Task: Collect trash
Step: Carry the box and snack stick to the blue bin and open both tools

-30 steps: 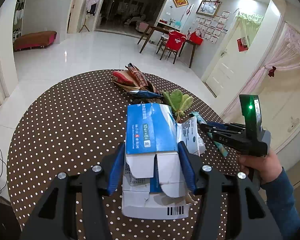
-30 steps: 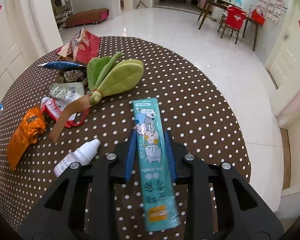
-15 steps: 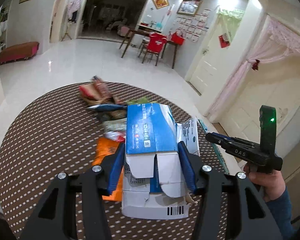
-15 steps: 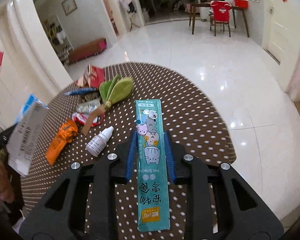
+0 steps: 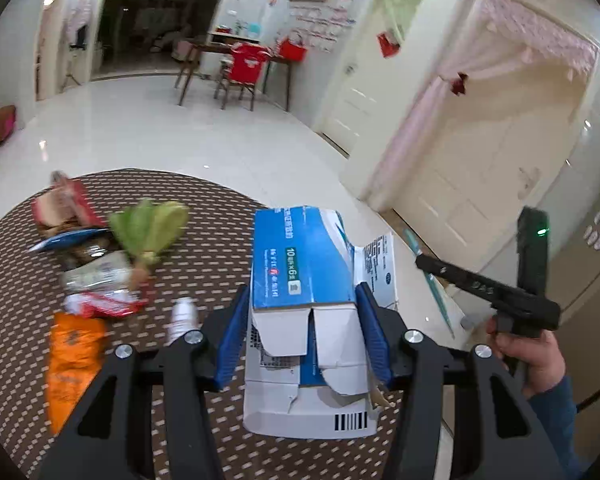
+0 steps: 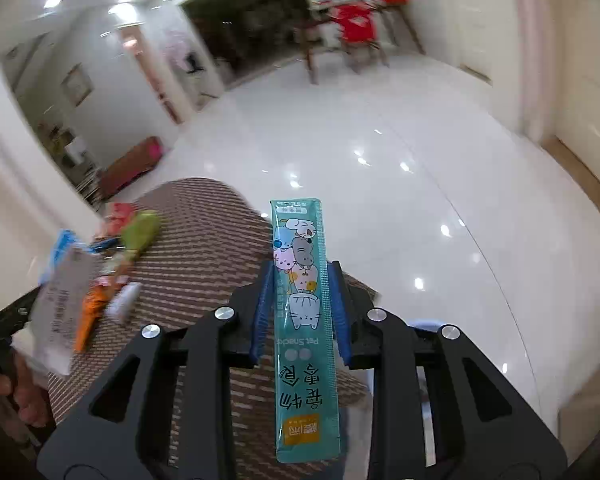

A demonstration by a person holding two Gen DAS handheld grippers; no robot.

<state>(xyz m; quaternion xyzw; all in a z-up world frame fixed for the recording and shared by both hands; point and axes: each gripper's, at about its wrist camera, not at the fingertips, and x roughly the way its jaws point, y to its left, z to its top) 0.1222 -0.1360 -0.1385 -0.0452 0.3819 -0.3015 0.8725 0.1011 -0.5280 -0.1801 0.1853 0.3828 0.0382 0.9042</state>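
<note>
Two pieces are lifted: left gripper (image 5: 304, 336) fingers clamp a torn blue carton (image 5: 304, 264), right gripper (image 6: 300, 312) fingers clamp a teal pet-snack sachet (image 6: 304, 280). Wrappers (image 5: 96, 284) at left-centre remain on the surface (image 5: 204, 220).

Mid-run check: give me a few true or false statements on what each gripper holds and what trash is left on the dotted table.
1. The left gripper is shut on the blue and white box. True.
2. The right gripper is empty, fingers wide apart. False: it is shut on the teal pet snack sachet.
3. An orange wrapper lies on the dotted table. True.
4. The small white bottle is held in a gripper. False: it lies on the table, near the left gripper's fingers.
5. The green leaf-shaped item is off the table. False: it lies on the table among the wrappers.
</note>
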